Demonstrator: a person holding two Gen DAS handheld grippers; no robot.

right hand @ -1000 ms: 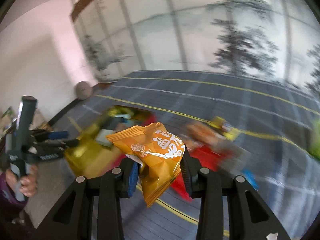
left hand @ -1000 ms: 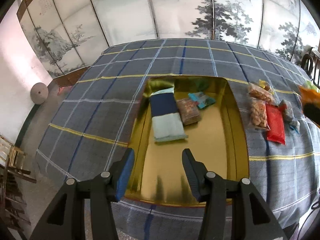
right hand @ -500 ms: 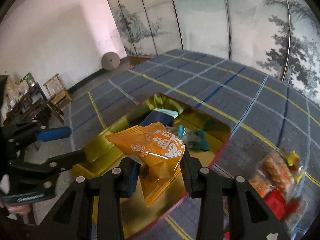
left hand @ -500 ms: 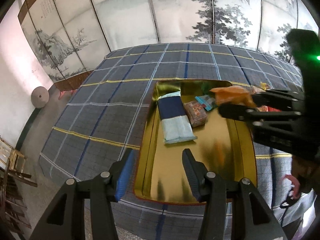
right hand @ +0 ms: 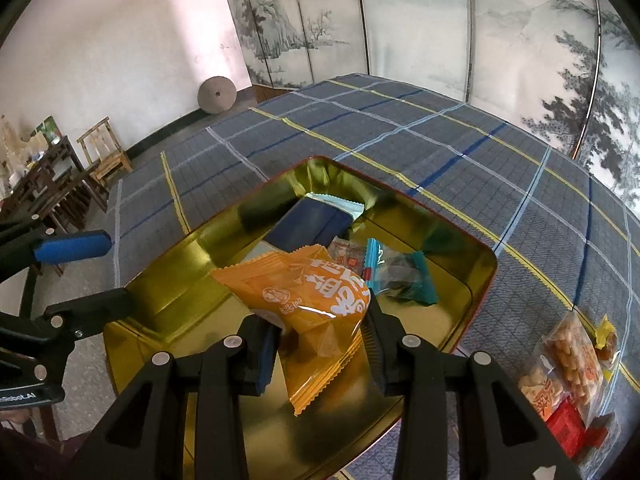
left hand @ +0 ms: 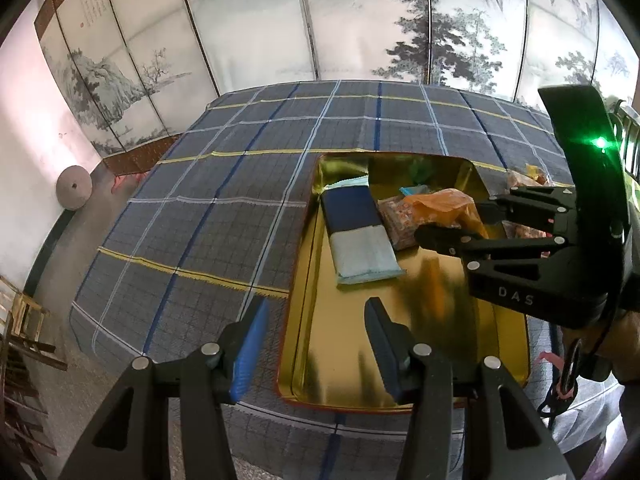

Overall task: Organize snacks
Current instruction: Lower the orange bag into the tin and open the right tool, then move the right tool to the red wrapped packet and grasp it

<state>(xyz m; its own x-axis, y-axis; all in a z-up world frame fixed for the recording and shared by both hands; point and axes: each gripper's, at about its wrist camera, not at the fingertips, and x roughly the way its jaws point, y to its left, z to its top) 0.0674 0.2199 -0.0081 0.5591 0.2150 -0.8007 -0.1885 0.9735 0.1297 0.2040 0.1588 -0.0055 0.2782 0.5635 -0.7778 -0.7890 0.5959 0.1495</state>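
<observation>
Right gripper (right hand: 320, 332): fingers closed on an orange snack packet (right hand: 308, 300), pinched at its lower half, the packet tilted and hanging over the gold tray (right hand: 476, 292). In the left wrist view the same gripper (left hand: 444, 220) reaches in from the right over the tray's far half, the orange packet (left hand: 440, 208) at its tips.

Left gripper (left hand: 312, 340): fingers parted, nothing between them, hovering at the tray's near left corner, one blue-padded finger (left hand: 250, 344) over the cloth and the other over the tray floor.

Tray contents, far end: a long blue and pale packet (left hand: 358, 232) along the left wall; a reddish patterned packet (left hand: 396, 220) just beside it; a teal packet (right hand: 400, 276) further right, partly hidden by the orange packet in the left wrist view. Near half of the tray floor is bare.

Table: blue checked cloth (left hand: 224, 200) with yellow lines, carrying the tray.

Loose snacks on the cloth, right of the tray: clear bags of fried pieces (right hand: 576, 356), a red packet (right hand: 568, 432), a small yellow sweet (right hand: 606, 338).

Surroundings: painted folding screen (left hand: 260, 32) behind the table; round stone disc (right hand: 216, 95) against the wall; wooden chair (right hand: 104, 152) at the far left.
</observation>
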